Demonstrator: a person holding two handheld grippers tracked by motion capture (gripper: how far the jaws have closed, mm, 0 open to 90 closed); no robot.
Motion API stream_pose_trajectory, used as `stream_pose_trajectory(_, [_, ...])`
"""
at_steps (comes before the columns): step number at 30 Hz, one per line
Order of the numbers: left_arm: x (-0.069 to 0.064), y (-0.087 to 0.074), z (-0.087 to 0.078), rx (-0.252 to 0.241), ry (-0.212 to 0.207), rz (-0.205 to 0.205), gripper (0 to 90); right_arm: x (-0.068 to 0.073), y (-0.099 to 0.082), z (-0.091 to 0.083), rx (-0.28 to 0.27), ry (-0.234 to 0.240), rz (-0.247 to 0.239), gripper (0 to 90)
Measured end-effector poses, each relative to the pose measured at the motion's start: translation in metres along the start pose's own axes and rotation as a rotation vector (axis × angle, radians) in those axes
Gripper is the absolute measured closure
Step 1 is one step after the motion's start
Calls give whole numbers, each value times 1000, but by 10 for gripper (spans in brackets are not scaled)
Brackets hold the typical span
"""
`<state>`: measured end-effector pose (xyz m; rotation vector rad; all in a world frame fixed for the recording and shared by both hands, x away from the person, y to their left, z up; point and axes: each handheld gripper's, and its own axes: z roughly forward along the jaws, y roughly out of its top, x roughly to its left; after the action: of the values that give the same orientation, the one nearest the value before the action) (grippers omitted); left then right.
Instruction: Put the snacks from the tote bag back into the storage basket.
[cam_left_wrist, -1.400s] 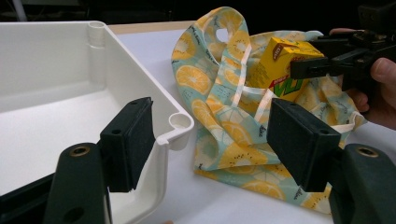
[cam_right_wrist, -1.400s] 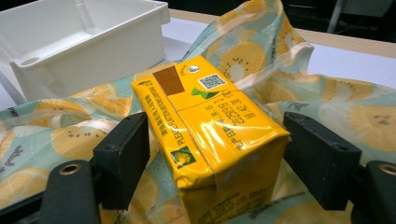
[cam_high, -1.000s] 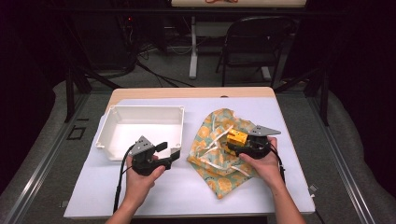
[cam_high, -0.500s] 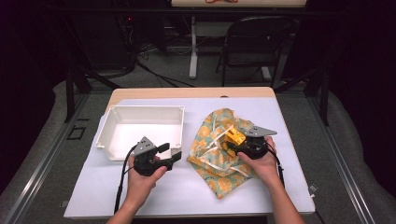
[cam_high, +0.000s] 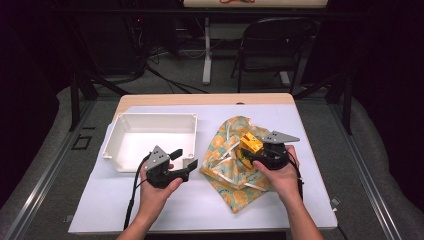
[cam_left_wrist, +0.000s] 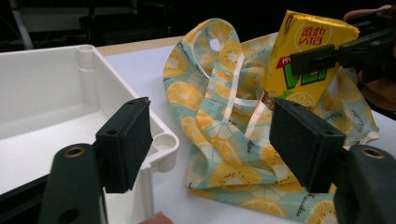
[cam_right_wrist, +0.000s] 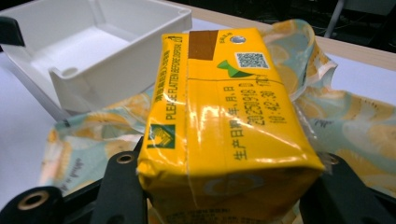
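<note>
A yellow drink carton (cam_high: 251, 142) is lifted just above a lemon-print drawstring bag (cam_high: 230, 172) that lies crumpled on the table. My right gripper (cam_high: 251, 150) is shut on it, and its jaws closed on the carton within the last second. In the right gripper view the carton (cam_right_wrist: 224, 116) sits between both jaws of the right gripper (cam_right_wrist: 224, 189). My left gripper (cam_high: 184, 159) hovers left of the bag by the white tray (cam_high: 150, 119). It is open, its jaws have just been opening wider, and nothing is between them. Through those left gripper (cam_left_wrist: 212, 140) jaws I see the bag (cam_left_wrist: 219, 116) and the held carton (cam_left_wrist: 303, 60).
The white tray (cam_left_wrist: 163, 140) is empty and stands close to the left of the bag (cam_right_wrist: 355, 121); its corner wall (cam_right_wrist: 116, 70) is near the carton. A white mat (cam_high: 310, 130) covers the wooden table. A folding chair (cam_high: 270, 45) stands beyond the far edge.
My right gripper has closed on the carton and raised it a little off the bag. The left hand has stayed in place, its jaws slightly wider.
</note>
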<state>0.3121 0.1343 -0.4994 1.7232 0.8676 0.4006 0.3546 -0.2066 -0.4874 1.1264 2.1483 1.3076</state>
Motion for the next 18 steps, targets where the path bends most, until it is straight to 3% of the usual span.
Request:
stream_pose_trajectory(5, [-8, 2, 5, 3, 9, 37, 253, 8, 7, -9, -35, -3, 14, 507])
stream_pose_trajectory(9, [-16, 3, 9, 25, 1, 35, 195, 17, 12, -14, -76, 6, 38, 506])
stream_pose_trajectory(14, [-27, 2, 13, 44, -33, 61, 153, 31, 17, -18, -101, 23, 76, 505])
stream_pose_trajectory(18, [-37, 2, 16, 56, -66, 70, 121, 41, 19, -18, -101, 47, 72, 505])
